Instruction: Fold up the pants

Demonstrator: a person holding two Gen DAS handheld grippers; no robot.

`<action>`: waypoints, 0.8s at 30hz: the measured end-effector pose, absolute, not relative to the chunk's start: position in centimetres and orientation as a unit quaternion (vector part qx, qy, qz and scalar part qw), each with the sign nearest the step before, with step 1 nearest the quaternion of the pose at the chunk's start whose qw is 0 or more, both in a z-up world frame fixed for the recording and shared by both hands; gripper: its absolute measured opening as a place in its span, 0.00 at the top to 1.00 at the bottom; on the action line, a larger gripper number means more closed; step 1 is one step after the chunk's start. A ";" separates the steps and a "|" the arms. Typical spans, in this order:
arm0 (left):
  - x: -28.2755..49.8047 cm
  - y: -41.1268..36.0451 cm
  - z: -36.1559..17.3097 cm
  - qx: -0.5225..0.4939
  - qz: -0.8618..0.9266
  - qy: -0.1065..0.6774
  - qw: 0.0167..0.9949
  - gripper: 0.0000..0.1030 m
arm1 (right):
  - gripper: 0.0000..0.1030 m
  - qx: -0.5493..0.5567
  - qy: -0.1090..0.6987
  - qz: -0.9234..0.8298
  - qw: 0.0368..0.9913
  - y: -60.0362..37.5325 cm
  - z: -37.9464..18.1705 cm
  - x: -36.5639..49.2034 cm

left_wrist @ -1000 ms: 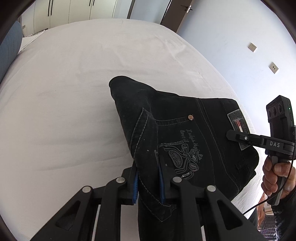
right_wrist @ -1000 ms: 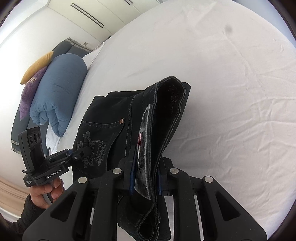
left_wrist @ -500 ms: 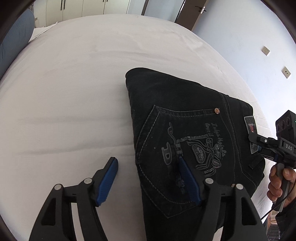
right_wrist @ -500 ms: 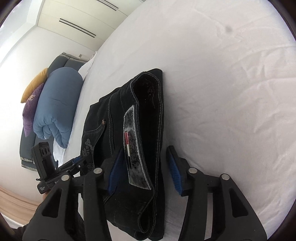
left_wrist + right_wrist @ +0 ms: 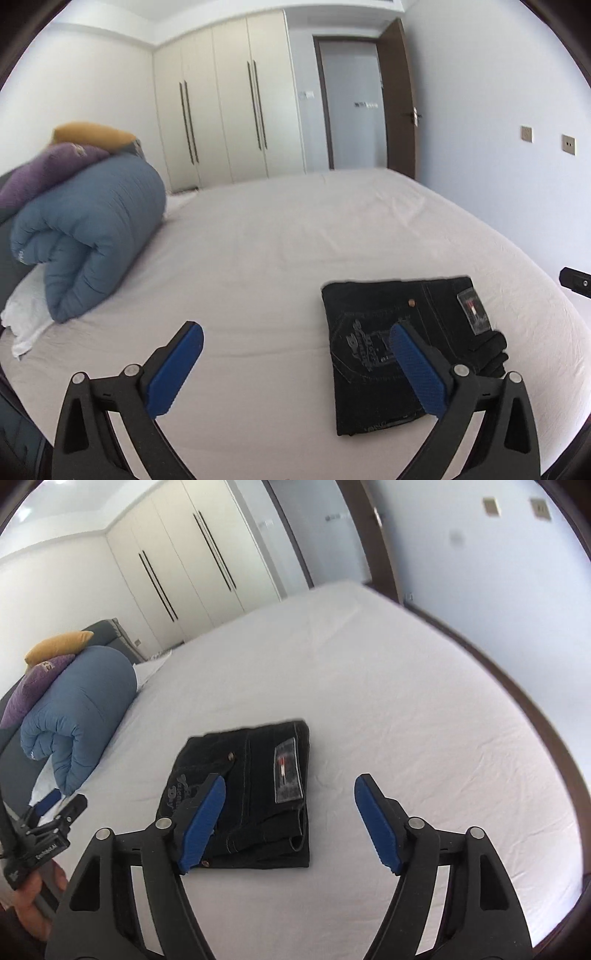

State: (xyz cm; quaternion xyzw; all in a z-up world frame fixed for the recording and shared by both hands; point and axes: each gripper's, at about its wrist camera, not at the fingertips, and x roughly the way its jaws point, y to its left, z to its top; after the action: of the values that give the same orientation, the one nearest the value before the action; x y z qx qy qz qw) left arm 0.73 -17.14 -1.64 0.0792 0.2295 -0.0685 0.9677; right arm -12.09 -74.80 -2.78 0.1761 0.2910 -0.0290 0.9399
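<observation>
The black jeans point(image 5: 373, 354) lie folded into a compact rectangle on the white bed point(image 5: 258, 251), back pocket print and waist label facing up. They also show in the right wrist view point(image 5: 255, 775). My left gripper point(image 5: 295, 354) is open and empty, raised above the bed with its right pad over the jeans' near edge. My right gripper point(image 5: 288, 812) is open and empty, held above and in front of the jeans. The left gripper's body point(image 5: 40, 842) shows at the lower left of the right wrist view.
A rolled blue duvet point(image 5: 85, 236) with purple and yellow pillows point(image 5: 55, 162) lies at the bed's left end. Cream wardrobes point(image 5: 229, 99) and a brown door point(image 5: 400, 96) stand beyond the bed. A wall with sockets runs along the right.
Both grippers let go of the jeans, opened wide, and pulled up and back. The jeans now lie flat and folded on the bed.
</observation>
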 end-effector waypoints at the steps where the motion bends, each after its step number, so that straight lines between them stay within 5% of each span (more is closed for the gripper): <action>1: -0.6 -17.0 -0.1 0.083 -0.057 0.205 0.974 0.00 | 0.23 0.159 0.262 -0.038 0.951 -74.0 -1.0 -13.3; 6: -5.5 -16.6 6.9 0.076 -0.049 0.121 0.989 0.00 | 0.00 0.080 0.110 -0.077 0.988 -70.6 6.8 -19.4; 10: -8.0 -16.0 10.7 0.074 -0.058 0.107 0.990 0.00 | 0.00 0.044 0.038 -0.090 0.994 -68.7 11.4 -23.1; 24: -8.6 -16.9 11.9 0.035 -0.094 0.251 0.963 0.00 | 0.00 0.076 0.175 -0.050 0.980 -65.5 16.6 -28.4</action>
State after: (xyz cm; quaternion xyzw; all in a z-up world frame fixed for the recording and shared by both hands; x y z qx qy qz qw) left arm -8.56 -16.91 11.91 0.0354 0.2508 -0.0936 0.9629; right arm -28.40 -65.48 16.59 0.0758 0.1754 -0.0495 0.9803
